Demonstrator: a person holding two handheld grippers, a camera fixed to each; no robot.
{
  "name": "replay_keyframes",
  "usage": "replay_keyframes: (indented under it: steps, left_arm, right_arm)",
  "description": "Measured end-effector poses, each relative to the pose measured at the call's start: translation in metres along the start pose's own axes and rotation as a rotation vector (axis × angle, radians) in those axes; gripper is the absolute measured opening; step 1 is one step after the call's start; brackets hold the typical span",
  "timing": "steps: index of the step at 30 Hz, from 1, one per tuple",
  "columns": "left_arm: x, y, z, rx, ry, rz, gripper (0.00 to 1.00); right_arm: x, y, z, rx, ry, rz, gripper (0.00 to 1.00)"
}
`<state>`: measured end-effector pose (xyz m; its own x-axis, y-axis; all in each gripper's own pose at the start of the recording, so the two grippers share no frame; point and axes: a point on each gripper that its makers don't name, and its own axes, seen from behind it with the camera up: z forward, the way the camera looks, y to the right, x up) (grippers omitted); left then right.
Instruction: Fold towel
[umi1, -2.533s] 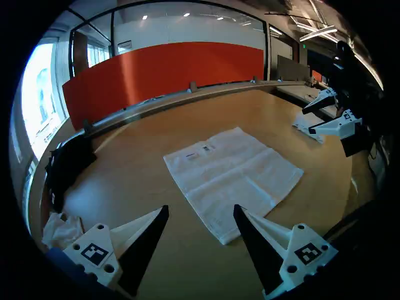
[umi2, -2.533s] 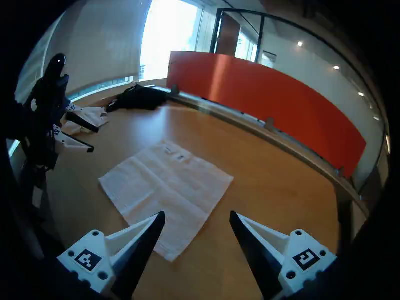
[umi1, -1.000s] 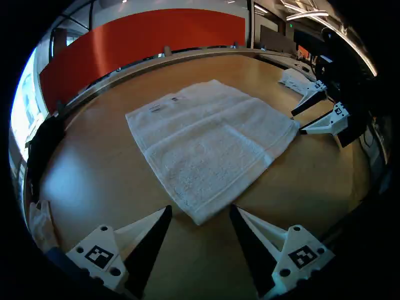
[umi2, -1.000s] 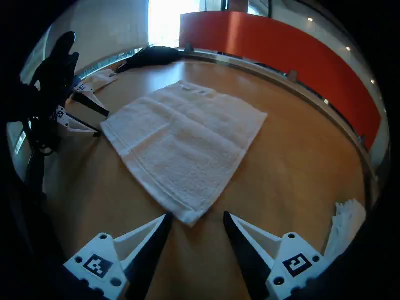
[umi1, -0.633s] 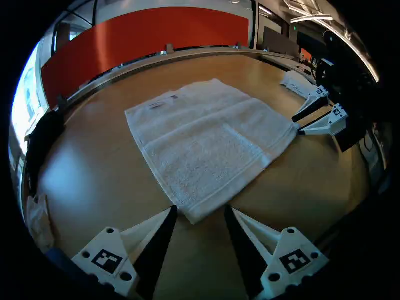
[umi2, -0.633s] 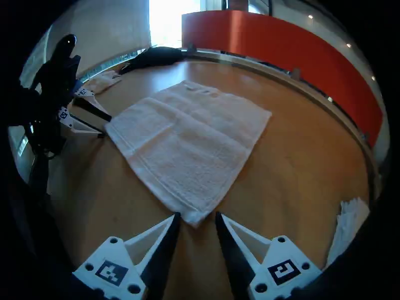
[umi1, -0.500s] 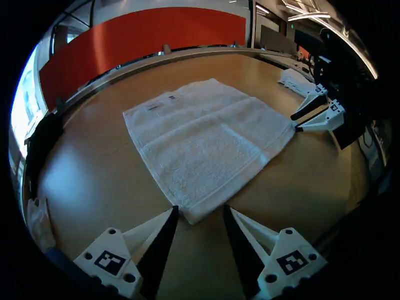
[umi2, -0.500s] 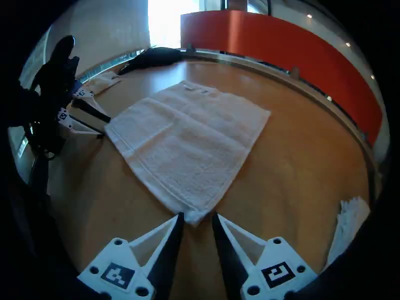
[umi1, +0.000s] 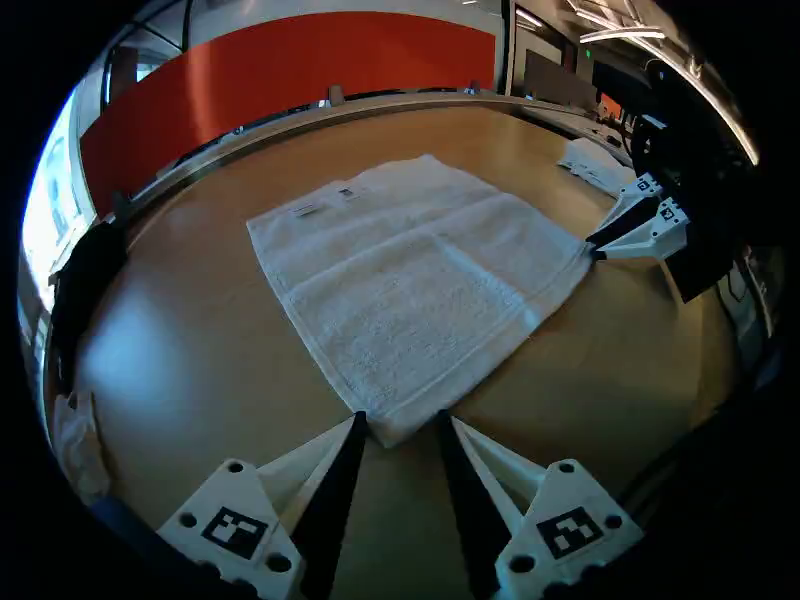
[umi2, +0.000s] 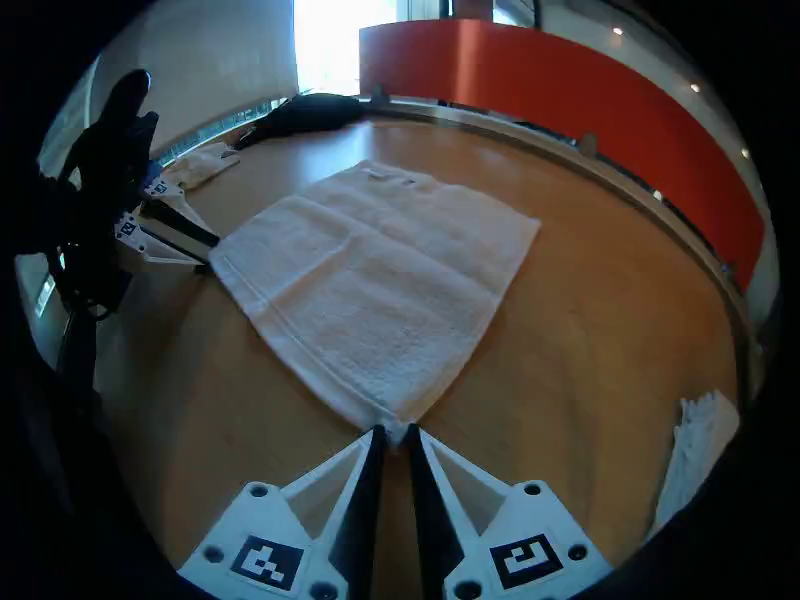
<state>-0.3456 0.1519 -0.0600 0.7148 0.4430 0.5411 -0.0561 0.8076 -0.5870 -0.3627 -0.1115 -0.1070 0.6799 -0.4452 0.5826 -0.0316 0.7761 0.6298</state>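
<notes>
Fingers (umi2: 362, 490) – rt, at terry towel (umi2: 380, 270) corner

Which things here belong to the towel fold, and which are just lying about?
In the job:
towel
left gripper
right gripper

Lying about:
black garment
crumpled cloth
folded cloth

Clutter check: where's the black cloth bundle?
Left gripper view: black cloth bundle at the left edge of the wooden table, apart from the white towel, by the orange partition.
</notes>
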Motion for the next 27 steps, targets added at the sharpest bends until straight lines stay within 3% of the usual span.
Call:
replay_keyframes:
  steps: [3, 9, 18, 27]
  left_arm:
    - [0.000, -0.003, 0.000, 0.022, -0.002, -0.004, 0.20]
    - [0.001, -0.001, 0.001, 0.036, -0.001, -0.004, 0.13]
    - [0.007, -0.001, -0.003, 0.035, -0.008, -0.043, 0.12]
    - [0.033, -0.006, -0.022, 0.041, 0.022, -0.075, 0.12]
  right_arm:
    - [0.000, 0.000, 0.000, -0.002, -0.004, -0.003, 0.17]
    - [0.001, -0.002, 0.000, -0.002, -0.014, 0.004, 0.17]
    - [0.012, -0.003, -0.008, -0.003, 0.012, 0.007, 0.16]
    - [0.036, -0.004, -0.024, -0.010, 0.061, 0.006, 0.16]
